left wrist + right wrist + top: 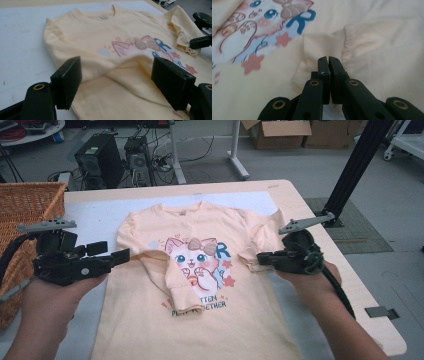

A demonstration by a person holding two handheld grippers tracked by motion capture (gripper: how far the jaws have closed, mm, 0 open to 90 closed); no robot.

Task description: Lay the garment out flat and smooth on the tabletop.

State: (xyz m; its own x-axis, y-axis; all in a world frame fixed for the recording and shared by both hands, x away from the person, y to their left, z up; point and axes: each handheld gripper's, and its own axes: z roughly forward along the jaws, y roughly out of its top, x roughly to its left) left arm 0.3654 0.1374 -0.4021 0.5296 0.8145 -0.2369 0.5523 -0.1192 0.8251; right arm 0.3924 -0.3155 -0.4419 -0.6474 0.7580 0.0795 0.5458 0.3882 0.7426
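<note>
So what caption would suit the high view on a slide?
Two hand-held grippers fold a peach cat-print shirt: left gripper open by the folded sleeve, right gripper shut at the other cuff.

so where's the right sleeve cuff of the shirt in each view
High view: the right sleeve cuff lies right of centre, just left of the right gripper, whose jaws are shut.
Left gripper view: far right edge, a crumpled fold next to the other gripper's black tip.
Right gripper view: centre, ribbed cuff just beyond the shut jaws.
Shared landmark: the blue letter R in the shirt's cat print.
</note>
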